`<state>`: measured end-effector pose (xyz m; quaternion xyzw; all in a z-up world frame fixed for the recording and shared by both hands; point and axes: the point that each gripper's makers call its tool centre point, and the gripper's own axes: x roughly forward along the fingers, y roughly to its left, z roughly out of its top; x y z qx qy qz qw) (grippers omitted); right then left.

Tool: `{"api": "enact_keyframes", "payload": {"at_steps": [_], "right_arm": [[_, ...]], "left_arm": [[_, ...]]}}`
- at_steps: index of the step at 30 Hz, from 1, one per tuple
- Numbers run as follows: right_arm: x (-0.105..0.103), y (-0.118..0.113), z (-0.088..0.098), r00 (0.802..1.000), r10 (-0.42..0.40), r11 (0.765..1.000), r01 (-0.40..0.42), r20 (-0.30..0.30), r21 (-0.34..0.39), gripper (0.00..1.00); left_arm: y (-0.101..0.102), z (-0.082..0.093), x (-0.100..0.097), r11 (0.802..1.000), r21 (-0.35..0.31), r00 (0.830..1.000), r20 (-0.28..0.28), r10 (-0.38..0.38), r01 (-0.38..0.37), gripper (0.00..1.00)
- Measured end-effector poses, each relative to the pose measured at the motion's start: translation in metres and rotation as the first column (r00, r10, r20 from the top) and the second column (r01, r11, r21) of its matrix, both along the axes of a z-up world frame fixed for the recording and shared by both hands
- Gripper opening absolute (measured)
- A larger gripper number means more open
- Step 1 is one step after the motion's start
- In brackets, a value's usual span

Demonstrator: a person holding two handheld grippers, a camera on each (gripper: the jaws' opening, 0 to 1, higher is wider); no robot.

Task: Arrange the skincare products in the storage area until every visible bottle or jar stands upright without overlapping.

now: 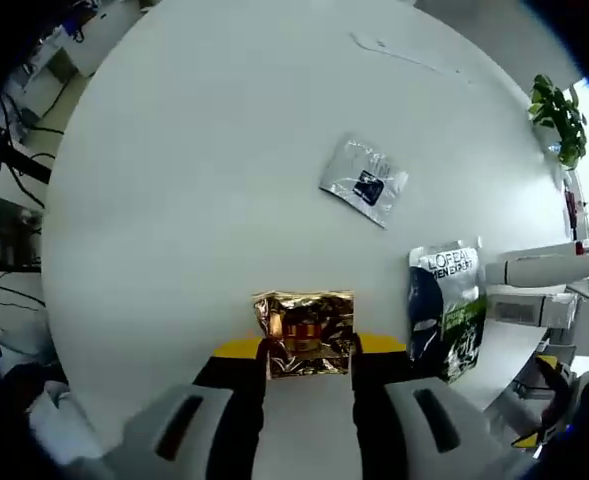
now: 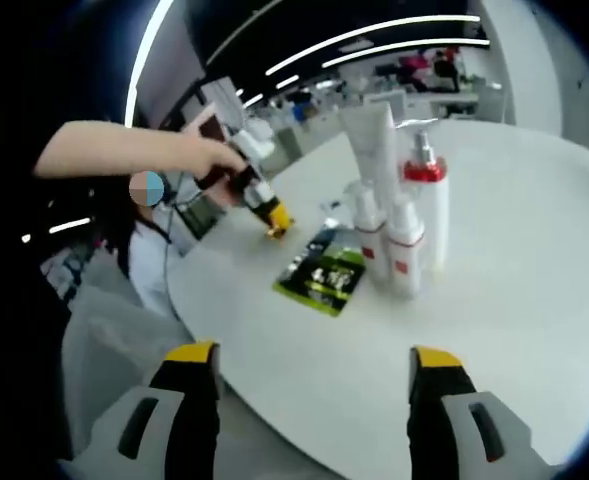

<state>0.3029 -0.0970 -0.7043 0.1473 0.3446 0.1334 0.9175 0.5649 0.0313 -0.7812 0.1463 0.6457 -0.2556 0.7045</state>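
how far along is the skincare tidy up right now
Done: the bottles stand upright in a cluster on the table. In hand: the left gripper is shut on the gold sachet. Left: the L'Oreal pouch and the silver sachet lie flat; the right gripper is open.

Gold sachet (image 1: 305,333), silver sachet (image 1: 364,182), white bottles (image 2: 406,245) on white table (image 1: 194,200).

round white table (image 1: 174,200), ceiling light strips (image 2: 374,40) (dim) — office
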Motion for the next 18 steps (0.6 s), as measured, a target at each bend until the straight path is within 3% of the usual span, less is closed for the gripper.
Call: {"api": "enact_keyframes", "payload": {"at_steps": [9, 18], "right_arm": [[-0.001, 0.003, 0.002, 1.0, 0.012, 1.0, -0.012, 0.007, 0.011, 0.78], [0.0, 0.005, 0.003, 1.0, 0.013, 0.999, -0.013, 0.011, 0.047, 0.78]], "left_arm": [[-0.017, 0.002, 0.0, 0.998, -0.003, 0.998, 0.015, 0.065, -0.065, 0.4], [-0.031, 0.002, -0.001, 0.998, -0.004, 0.998, 0.015, 0.065, -0.065, 0.41]]}}
